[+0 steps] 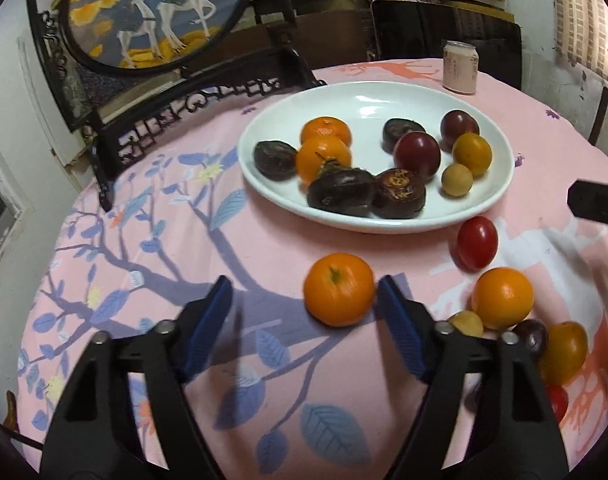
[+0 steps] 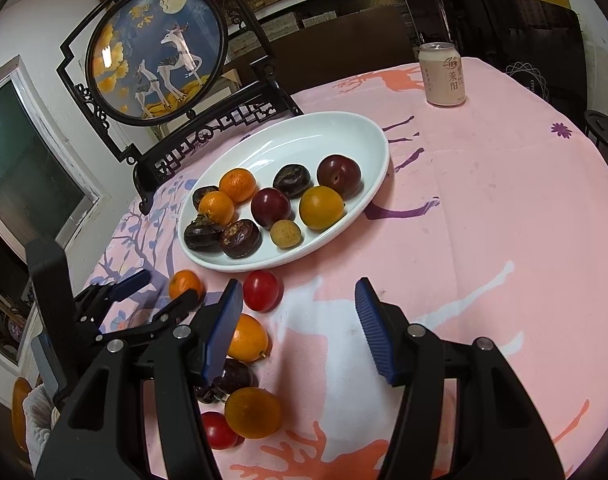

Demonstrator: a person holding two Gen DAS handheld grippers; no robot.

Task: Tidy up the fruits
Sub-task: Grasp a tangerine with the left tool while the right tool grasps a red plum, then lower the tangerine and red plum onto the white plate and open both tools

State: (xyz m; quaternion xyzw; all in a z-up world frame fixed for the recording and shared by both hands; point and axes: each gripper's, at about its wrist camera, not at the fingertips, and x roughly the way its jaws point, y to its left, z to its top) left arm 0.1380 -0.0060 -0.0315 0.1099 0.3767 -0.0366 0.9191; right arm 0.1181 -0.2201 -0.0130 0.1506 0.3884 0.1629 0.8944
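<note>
While my left hand-held gripper (image 1: 304, 294) stands spread wide above the pink-clothed surface (image 1: 232, 248), a loose orange (image 1: 339, 289) lies on the cloth with its right side just beside my right blue pad (image 1: 400, 320); the left pad is well apart from it, so nothing is gripped. Beyond it the white plate (image 1: 344, 96) carries two oranges, four dark brown fruits, two dark red plums, a yellow plum and a small tan fruit. Near the plate's front rim lies a red tomato (image 1: 477, 243); to its right and nearer are a second loose orange (image 1: 502, 298), a small tan fruit, a dark plum and a yellow plum (image 1: 564, 350). A drink can (image 1: 460, 67) stands behind the plate.

In the right wrist view, my right hand-held gripper (image 2: 298, 310) is likewise open and holds nothing, over bare cloth. The red tomato (image 2: 261, 290) lies just past its left pad, with the remaining loose fruits clustered beside and under that finger. My left hand-held gripper (image 2: 160, 280) appears at the left, flanking the small orange (image 2: 185, 283). A framed deer screen (image 2: 156, 56) stands behind the plate (image 2: 344, 132).
</note>
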